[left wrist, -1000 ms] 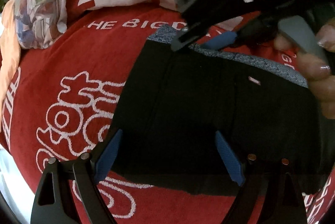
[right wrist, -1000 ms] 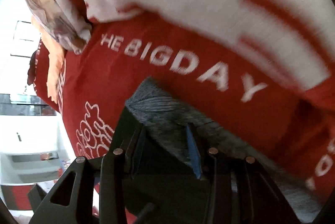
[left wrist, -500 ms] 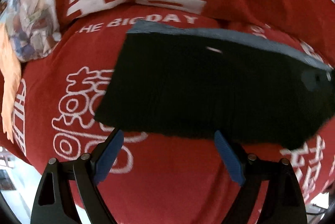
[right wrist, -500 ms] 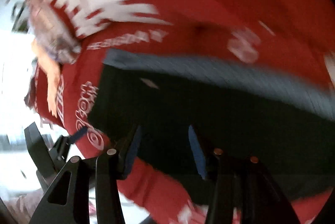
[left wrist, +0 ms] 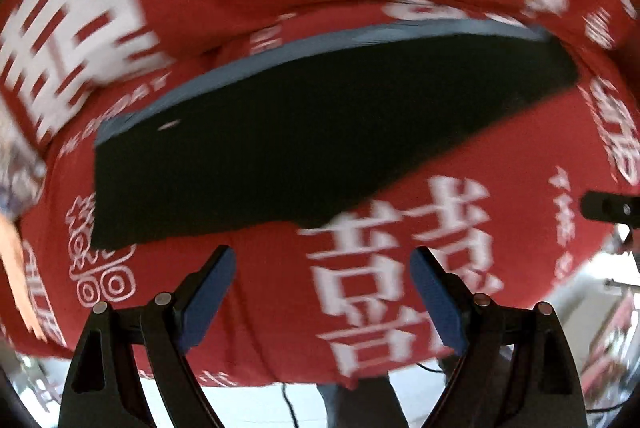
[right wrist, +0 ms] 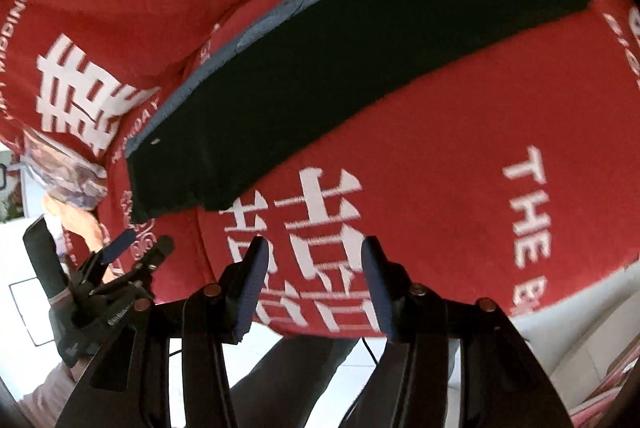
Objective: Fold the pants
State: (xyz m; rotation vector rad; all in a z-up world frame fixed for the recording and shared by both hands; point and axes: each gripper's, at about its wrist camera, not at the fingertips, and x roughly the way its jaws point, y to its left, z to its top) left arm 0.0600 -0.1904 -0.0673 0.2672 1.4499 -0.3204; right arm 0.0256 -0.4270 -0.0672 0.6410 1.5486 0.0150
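Gaping left gripper [left wrist: 322, 302], right gripper [right wrist: 312, 286], both empty

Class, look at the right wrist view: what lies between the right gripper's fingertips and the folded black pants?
Only the red blanket with its white printed characters lies between the right gripper and the black pants; nothing else sits on that stretch.

A red blanket [right wrist: 440, 115] printed with white Chinese characters and English lettering covers the surface and fills most of both views. In the right wrist view a pale floor [right wrist: 264, 344] shows below its edge at 6 o'clock, with a light cushioned seat [right wrist: 580, 328] at 4 o'clock. Bright daylight washes out the room at 9 o'clock.
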